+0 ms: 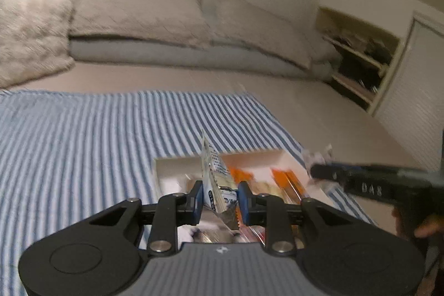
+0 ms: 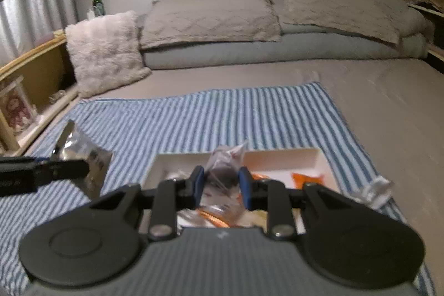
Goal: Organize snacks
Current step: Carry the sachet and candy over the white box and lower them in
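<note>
Snacks (image 2: 306, 179) in orange wrappers lay in a white box (image 2: 323, 157) that sat on a blue and white striped cloth (image 2: 222, 115). The cloth was spread on a bed (image 2: 388, 101).

The left gripper (image 1: 219, 197) was above the box. Its blue pads pinched a silver packet (image 1: 215, 179) with blue writing, and the packet stuck up tall between them. In the right wrist view, that packet (image 2: 83, 157) hung over the cloth, just left of the box.

The right gripper (image 2: 221, 185) was above the box too. Its blue pads squeezed a clear wrapper (image 2: 224, 160) with something dark inside.

A crumpled white wrapper (image 2: 377, 192) lay on the cloth beside the right side of the box.

Gray pillows (image 2: 211, 15) and a fluffy pillow (image 2: 104, 52) sat at the far end of the bed.
</note>
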`<control>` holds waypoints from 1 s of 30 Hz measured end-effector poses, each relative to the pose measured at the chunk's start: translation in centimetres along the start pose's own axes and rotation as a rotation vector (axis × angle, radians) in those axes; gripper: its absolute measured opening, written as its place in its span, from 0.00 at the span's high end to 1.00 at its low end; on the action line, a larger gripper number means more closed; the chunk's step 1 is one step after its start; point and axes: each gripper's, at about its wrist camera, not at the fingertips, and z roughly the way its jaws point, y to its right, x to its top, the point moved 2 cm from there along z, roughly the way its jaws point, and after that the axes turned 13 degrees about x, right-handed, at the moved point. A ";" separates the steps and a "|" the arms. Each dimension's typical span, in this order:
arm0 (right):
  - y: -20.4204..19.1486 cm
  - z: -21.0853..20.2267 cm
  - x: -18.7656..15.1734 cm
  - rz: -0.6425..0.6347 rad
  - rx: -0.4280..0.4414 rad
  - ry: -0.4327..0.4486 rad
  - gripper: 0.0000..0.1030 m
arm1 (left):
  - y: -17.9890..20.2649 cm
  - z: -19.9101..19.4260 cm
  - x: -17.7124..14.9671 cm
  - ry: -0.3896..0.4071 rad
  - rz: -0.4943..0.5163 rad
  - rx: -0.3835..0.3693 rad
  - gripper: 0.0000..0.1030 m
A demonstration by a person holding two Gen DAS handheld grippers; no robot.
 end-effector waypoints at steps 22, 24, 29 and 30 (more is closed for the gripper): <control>6.0 -0.8 -3.0 0.102 -0.115 -0.092 0.68 | 7.3 8.8 -6.4 -0.326 0.258 -0.012 0.72; 6.1 -0.6 -3.1 0.103 -0.118 -0.103 0.69 | 7.9 9.5 -6.8 -0.339 0.268 -0.015 0.72; 6.7 -0.3 -3.5 0.110 -0.116 -0.149 0.68 | 9.5 10.4 -7.6 -0.358 0.270 -0.055 0.72; 6.9 -0.2 -3.6 0.110 -0.119 -0.158 0.68 | 9.8 10.5 -7.6 -0.356 0.263 -0.068 0.72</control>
